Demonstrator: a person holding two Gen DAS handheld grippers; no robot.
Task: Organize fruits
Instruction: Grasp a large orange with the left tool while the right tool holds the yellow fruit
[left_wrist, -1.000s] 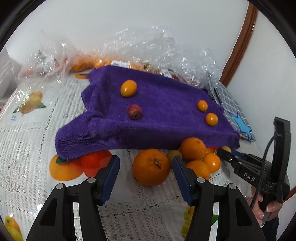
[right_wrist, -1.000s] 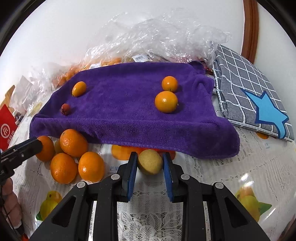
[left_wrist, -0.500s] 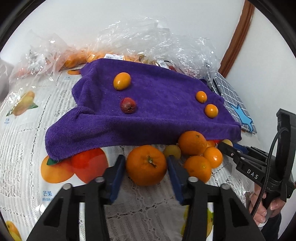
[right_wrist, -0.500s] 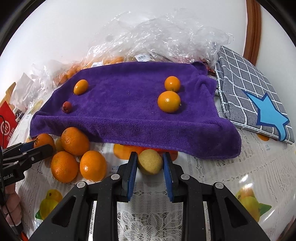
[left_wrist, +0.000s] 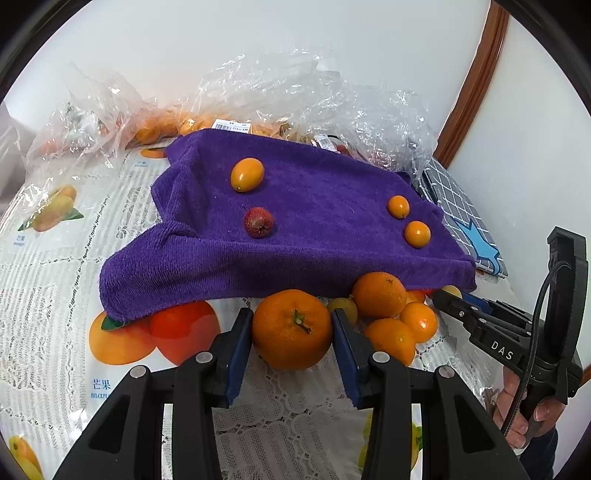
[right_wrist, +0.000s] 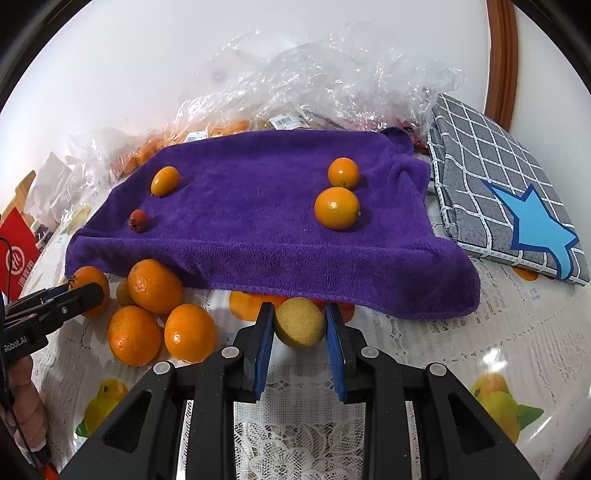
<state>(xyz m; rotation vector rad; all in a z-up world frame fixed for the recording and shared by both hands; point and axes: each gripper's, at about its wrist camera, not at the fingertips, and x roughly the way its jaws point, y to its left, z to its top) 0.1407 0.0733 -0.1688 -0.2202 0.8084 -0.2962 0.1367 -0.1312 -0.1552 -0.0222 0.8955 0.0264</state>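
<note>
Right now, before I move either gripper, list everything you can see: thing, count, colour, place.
purple towel: 1, purple, draped over something raised at centre.
small fruits on towel: 4; oval orange one and small red one on one side, two round orange ones on the other.
large orange: 1, orange, green stem, between the left fingers.
yellow-brown fruit: 1, between the right fingers.
loose oranges: a cluster in front of the towel; exact count unclear.
plastic bags: clear, crumpled, behind the towel, more fruit inside.
grey checked cloth: 1, blue star, right of towel.
tablecloth: white lace, fruit prints.
left gripper: black, blue pads.
right gripper: black, blue pads.
</note>
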